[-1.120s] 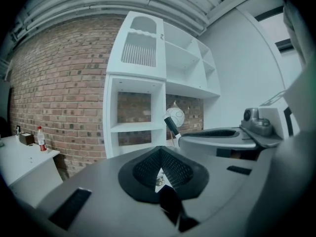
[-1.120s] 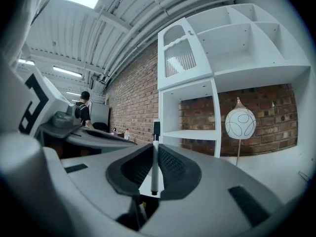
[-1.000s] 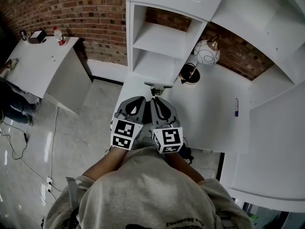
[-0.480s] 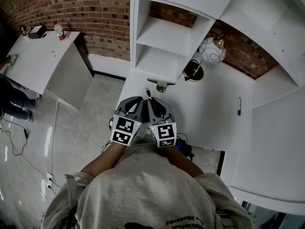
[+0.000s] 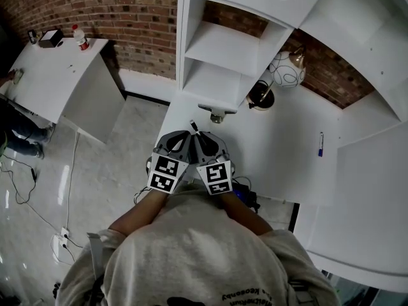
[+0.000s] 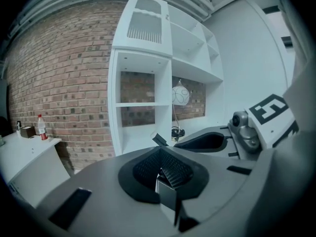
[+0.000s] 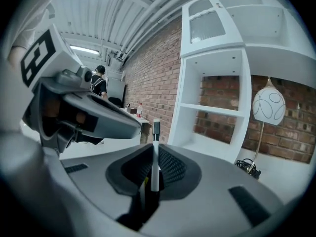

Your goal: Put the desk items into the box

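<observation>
My right gripper [image 7: 154,157] is shut on a thin white pen [image 7: 156,149] with a dark cap that stands up between its pads. In the head view the pen's tip [image 5: 193,127] pokes out ahead of the right gripper [image 5: 204,139], over the front left part of the white desk [image 5: 280,152]. Right beside it is my left gripper [image 5: 180,137], its jaws shut with nothing showing between them [image 6: 161,154]. A blue pen [image 5: 320,143] lies far right on the desk. No box is in view.
A white shelf unit [image 5: 220,56] stands behind the grippers. A lamp with a round white shade [image 5: 286,69], a dark cabled object [image 5: 259,95] and a small grey stand [image 5: 217,111] sit at the back. A second white table [image 5: 51,81] with a bottle is far left.
Both grippers have sunk and drawn closer together and toward the person's body. The right gripper has rolled a little, and the pen's tip now shows ahead of it.
</observation>
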Motion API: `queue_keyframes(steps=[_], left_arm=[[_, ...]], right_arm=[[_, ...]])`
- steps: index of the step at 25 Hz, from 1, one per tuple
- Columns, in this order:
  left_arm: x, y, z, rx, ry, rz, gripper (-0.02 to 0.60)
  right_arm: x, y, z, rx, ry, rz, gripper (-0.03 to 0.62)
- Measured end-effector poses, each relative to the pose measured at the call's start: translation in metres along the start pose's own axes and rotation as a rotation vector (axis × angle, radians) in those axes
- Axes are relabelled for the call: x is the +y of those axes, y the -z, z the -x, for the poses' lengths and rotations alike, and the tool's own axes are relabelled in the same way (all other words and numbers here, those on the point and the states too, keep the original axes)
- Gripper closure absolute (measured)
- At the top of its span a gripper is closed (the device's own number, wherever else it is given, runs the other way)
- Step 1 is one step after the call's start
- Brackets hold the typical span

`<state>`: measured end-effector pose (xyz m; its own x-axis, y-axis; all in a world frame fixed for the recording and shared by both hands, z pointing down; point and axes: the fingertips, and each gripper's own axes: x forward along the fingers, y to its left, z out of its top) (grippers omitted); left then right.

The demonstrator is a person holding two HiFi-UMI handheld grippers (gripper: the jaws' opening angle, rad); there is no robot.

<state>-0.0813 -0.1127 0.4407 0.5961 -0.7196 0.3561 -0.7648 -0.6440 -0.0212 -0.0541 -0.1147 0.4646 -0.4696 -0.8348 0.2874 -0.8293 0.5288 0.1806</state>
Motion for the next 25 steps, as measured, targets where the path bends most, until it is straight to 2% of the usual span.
queue_keyframes(steps=[5,10,21,23,25], left_arm=[[0.005,0.001,0.001,0.008,-0.026,0.015,0.574],[0.005,0.002,0.002,0.011,-0.039,0.035,0.574],[0.001,0.008,-0.004,0.034,-0.051,0.065,0.574],[0.001,0.008,-0.005,0.035,-0.056,0.067,0.574],[0.002,0.008,-0.006,0.035,-0.062,0.068,0.574]], right_arm=[[0.001,0.01,-0.003,0.106,-0.029,0.041,0.546],[0.001,0.019,-0.004,0.176,-0.064,0.023,0.546],[0.007,0.049,0.001,0.404,-0.174,-0.013,0.546],[0.007,0.052,0.001,0.419,-0.191,-0.026,0.541],[0.009,0.055,0.001,0.423,-0.214,-0.047,0.503]])
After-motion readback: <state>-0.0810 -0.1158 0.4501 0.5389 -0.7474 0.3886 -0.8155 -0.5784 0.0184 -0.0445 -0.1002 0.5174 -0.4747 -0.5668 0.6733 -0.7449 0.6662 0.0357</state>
